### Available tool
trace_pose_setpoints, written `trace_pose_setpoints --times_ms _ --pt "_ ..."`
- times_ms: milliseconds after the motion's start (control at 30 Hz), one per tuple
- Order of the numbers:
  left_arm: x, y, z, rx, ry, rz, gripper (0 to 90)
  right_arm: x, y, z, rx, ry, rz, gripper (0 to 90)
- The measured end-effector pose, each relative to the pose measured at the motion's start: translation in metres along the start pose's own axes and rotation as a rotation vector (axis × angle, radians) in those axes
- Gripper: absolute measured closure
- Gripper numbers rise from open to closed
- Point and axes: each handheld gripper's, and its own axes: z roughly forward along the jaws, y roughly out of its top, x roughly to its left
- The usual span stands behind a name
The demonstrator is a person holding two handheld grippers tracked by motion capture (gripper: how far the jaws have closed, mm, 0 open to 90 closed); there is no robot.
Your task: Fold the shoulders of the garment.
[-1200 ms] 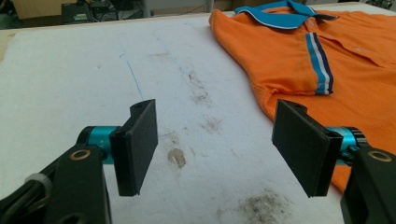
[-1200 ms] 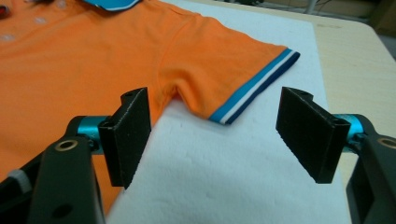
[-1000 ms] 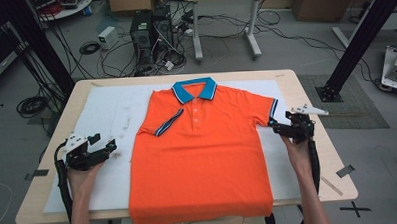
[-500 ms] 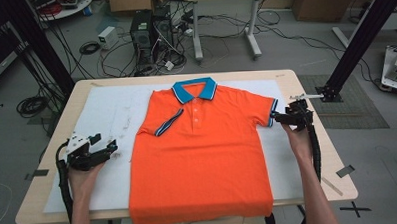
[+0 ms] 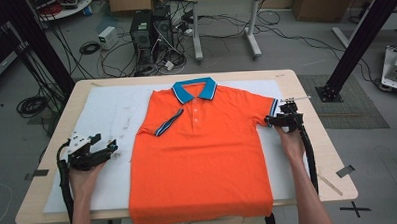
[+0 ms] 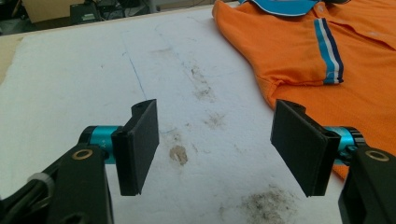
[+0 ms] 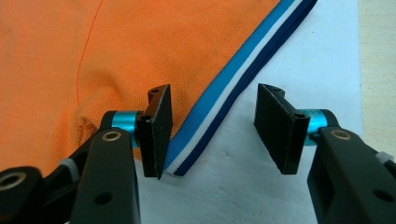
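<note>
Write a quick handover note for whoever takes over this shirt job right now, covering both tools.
Right tool: jaws have just been closing and straddle the striped cuff of the sleeve, not yet pressing on it.
Left tool: open, holding nothing, over the stained white mat beside the shirt.
Orange polo shirt: lies front up and flat, collar at the far side, hem over the near table edge; the other sleeve is already folded in over the chest.
Done: that one sleeve fold.
Left, probably: grip the cuff, fold that sleeve in, then fold the body.
</note>
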Motion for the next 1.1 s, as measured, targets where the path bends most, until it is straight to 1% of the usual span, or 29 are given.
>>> trace_pose_setpoints --times_ms 67,167,200,267,367,467,533,633,667,767,867,900,933,967,1000,1100 --pt "0.0 0.0 0.0 0.001 -0.001 0.001 32.5 0.001 0.0 0.0 0.005 -0.007 0.0 49.6" --pt "-0.001 0.0 0.0 0.003 0.002 0.006 32.5 0.002 -0.001 -0.001 -0.004 -0.008 0.014 53.3" --pt "-0.001 0.0 0.0 0.002 0.001 0.008 32.5 0.003 -0.002 -0.001 -0.002 -0.007 0.017 56.9" --pt "-0.001 0.0 0.0 0.003 0.002 0.01 32.5 0.004 -0.002 -0.001 -0.001 0.03 0.016 67.7" --pt "-0.001 0.0 0.0 0.006 0.002 0.011 32.5 0.005 -0.002 -0.001 -0.005 0.042 0.018 72.3" --pt "-0.001 0.0 0.0 0.009 0.003 0.012 32.5 0.003 -0.001 -0.001 -0.004 0.067 0.025 80.4" --pt "-0.001 0.0 0.001 0.008 0.004 0.01 32.5 0.003 -0.001 -0.002 -0.004 0.069 0.027 83.4" --pt "-0.001 0.0 0.001 0.009 0.003 0.008 32.4 0.005 0.002 -0.006 -0.028 0.061 0.018 85.5" --pt "-0.001 0.0 0.001 0.009 0.003 0.008 32.5 0.006 0.003 -0.008 -0.039 0.066 0.015 85.6" --pt "-0.001 0.0 0.001 0.01 0.004 0.007 32.5 0.014 0.009 -0.015 -0.054 0.087 0.003 85.8" --pt "-0.001 0.0 0.001 0.01 0.005 0.008 32.5 0.025 0.017 -0.018 -0.065 0.104 -0.033 85.8" --pt "-0.001 0.0 0.001 0.009 0.005 0.008 32.5 0.025 0.017 -0.018 -0.065 0.104 -0.033 85.8" --pt "-0.001 0.0 0.001 0.009 0.005 0.007 32.5 0.032 0.021 -0.018 -0.067 0.106 -0.051 85.8" --pt "-0.001 0.0 0.001 0.012 0.004 0.007 32.5 0.032 0.021 -0.018 -0.067 0.106 -0.051 85.8" --pt "-0.001 0.0 0.001 0.012 0.003 0.006 32.5 0.042 0.027 -0.016 -0.063 0.117 -0.077 85.8" --pt "-0.001 0.0 0.001 0.012 0.002 0.006 32.5 0.057 0.032 -0.011 -0.056 0.127 -0.125 85.8"
